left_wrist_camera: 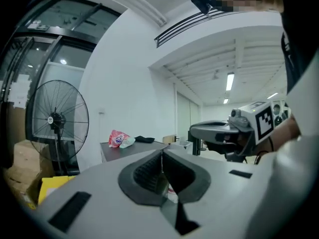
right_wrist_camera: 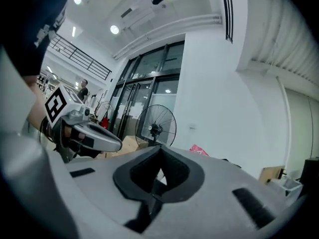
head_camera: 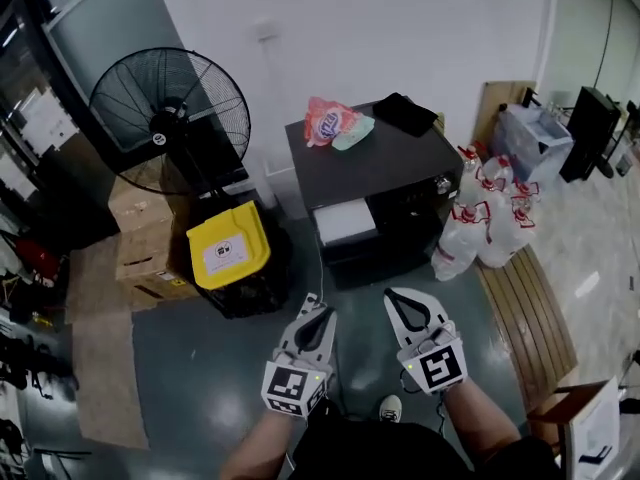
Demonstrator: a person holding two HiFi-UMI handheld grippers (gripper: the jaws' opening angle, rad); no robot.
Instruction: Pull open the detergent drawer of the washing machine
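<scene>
The black washing machine point(head_camera: 395, 173) stands against the white wall, about a step ahead of me. A white drawer-like part point(head_camera: 345, 221) juts from its front at the upper left. Both grippers hang in the air well short of it, side by side and pointing toward it. My left gripper point(head_camera: 318, 318) is shut with nothing between its pads point(left_wrist_camera: 155, 169). My right gripper point(head_camera: 403, 306) is likewise shut and empty, its pads point(right_wrist_camera: 152, 169) pressed together. In the left gripper view the machine's top point(left_wrist_camera: 130, 148) shows beyond the jaws.
A red-and-white bag point(head_camera: 326, 123), a pale green pouch point(head_camera: 354, 134) and a black cloth point(head_camera: 404, 114) lie on the machine. To its left are a floor fan point(head_camera: 170, 108), a yellow-lidded bin point(head_camera: 228, 245) and cardboard boxes point(head_camera: 140, 243). Water bottles point(head_camera: 487, 223) and a wooden pallet point(head_camera: 530, 313) sit on its right.
</scene>
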